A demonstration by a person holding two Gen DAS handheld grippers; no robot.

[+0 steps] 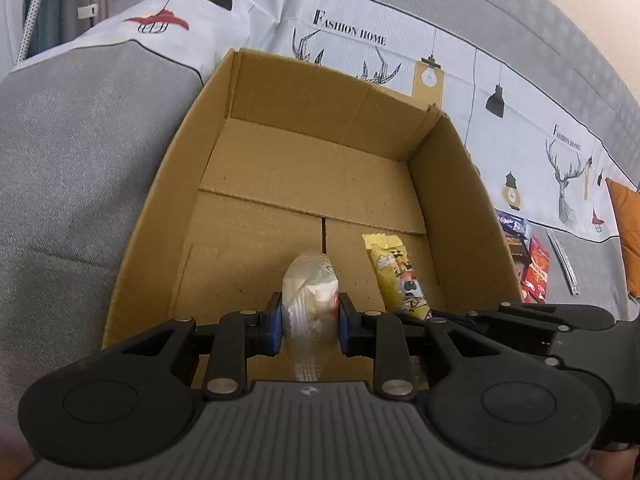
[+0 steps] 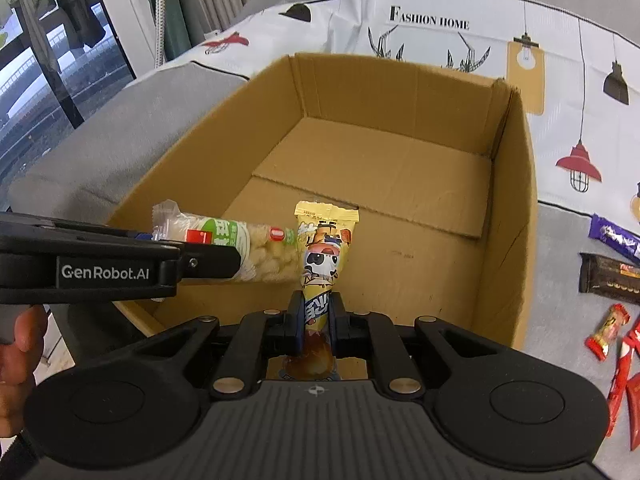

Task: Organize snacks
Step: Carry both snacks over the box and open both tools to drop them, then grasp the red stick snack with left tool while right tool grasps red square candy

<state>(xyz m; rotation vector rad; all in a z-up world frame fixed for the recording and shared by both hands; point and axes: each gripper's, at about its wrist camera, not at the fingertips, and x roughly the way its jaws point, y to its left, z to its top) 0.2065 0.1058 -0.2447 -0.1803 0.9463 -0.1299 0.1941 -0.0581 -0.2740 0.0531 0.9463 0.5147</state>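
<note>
An open cardboard box (image 1: 280, 92) (image 2: 516, 184) stands on a grey sofa, its floor bare. My left gripper (image 1: 308, 322) is shut on a clear rice-cracker packet (image 1: 310, 292) and holds it over the box's near edge; the packet also shows in the right wrist view (image 2: 240, 248). My right gripper (image 2: 316, 312) is shut on a yellow panda snack packet (image 2: 324, 248), held upright over the box's near part; it also shows in the left wrist view (image 1: 400, 276). The two packets touch or nearly touch.
A printed white cloth (image 2: 440, 20) covers the sofa behind the box. Loose snacks lie on the cloth right of the box: a purple bar (image 2: 616, 238), a dark brown bar (image 2: 610, 278), red packets (image 2: 608, 332) (image 1: 536, 272). An orange cushion (image 1: 628, 232) sits far right.
</note>
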